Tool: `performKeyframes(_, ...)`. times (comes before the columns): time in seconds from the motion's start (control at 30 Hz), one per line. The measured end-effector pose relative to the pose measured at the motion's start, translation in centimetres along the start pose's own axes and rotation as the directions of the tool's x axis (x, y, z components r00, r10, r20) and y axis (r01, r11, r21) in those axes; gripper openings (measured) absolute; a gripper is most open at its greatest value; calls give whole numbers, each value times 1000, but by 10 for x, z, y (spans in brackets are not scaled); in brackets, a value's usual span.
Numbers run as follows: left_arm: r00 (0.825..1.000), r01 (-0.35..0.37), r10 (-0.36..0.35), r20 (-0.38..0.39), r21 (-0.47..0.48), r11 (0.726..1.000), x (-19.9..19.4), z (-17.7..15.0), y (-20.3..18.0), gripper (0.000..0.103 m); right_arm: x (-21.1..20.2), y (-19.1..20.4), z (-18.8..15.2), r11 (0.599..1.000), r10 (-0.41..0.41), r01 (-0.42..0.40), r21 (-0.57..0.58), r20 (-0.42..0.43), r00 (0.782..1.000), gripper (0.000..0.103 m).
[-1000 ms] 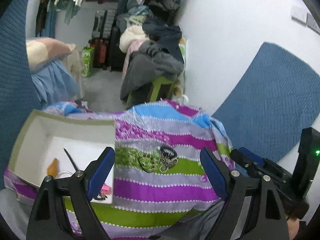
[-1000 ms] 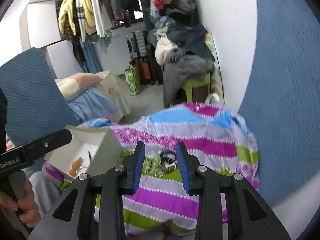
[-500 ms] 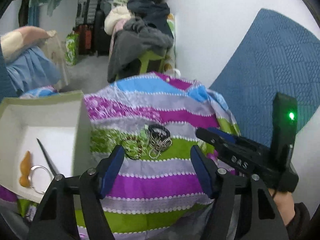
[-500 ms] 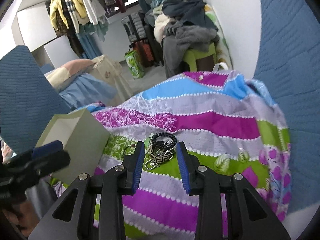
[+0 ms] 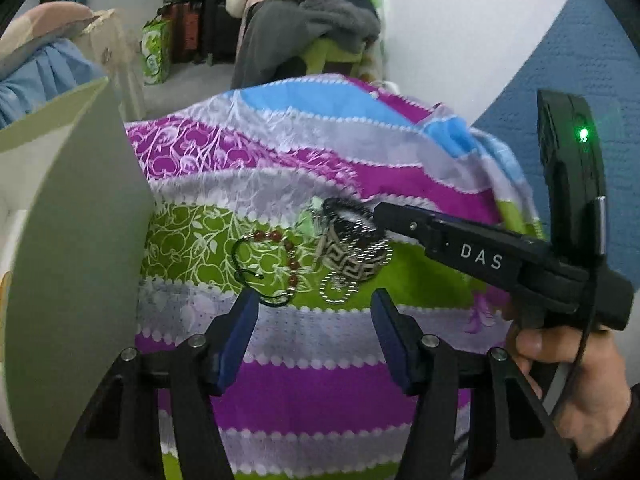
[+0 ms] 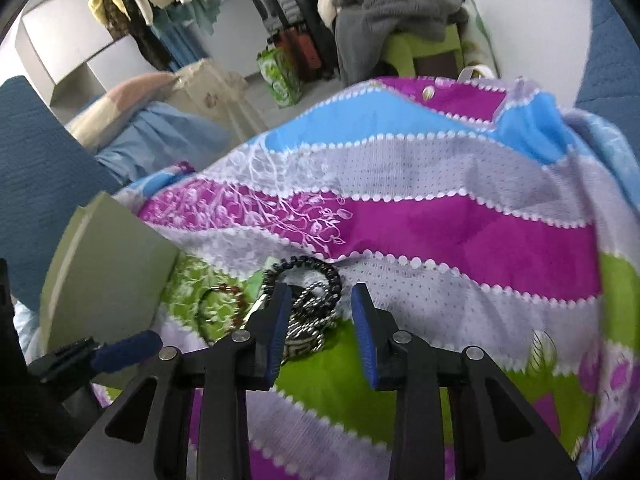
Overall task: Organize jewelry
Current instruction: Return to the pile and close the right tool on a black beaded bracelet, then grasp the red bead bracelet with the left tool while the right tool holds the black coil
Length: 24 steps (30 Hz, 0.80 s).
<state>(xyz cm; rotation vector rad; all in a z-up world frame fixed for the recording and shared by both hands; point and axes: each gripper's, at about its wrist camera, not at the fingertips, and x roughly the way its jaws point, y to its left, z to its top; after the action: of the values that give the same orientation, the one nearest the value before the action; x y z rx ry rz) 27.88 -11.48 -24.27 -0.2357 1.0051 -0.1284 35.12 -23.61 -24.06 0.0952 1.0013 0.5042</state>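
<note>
Jewelry point(image 5: 344, 256) lies heaped on the striped cloth point(image 5: 304, 384), on its green band: a patterned cuff point(image 5: 346, 262), a black beaded bracelet point(image 6: 316, 268) and a red bead strand point(image 5: 286, 256) at its nine o'clock. The left gripper point(image 5: 314, 320) hovers at the heap's six o'clock, jaws wide apart and empty. The right gripper point(image 6: 318, 316) comes in from three o'clock, jaws partly parted around the chains, gripping nothing. A pale box point(image 5: 76, 248) stands at nine o'clock, its wall close beside the beads. Piled clothes point(image 6: 392, 0) sit at twelve o'clock.
</note>
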Motion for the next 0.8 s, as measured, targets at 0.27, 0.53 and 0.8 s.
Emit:
performKeyframes(0.27,1000,-19,19,5,-9,1000,18,6,7,58,28,1,3,999,-7,5,-32,-64,998,9)
performKeyframes(0.53,999,-47,47,-1,12,999,31,10,11,47,16,-3,6,1000,-26,25,-15,-14,1000,7)
performKeyframes(0.8,998,-56,53,31,89,994,30,16,-2,38,6,-17,9,997,-73,72,35,25,997,7)
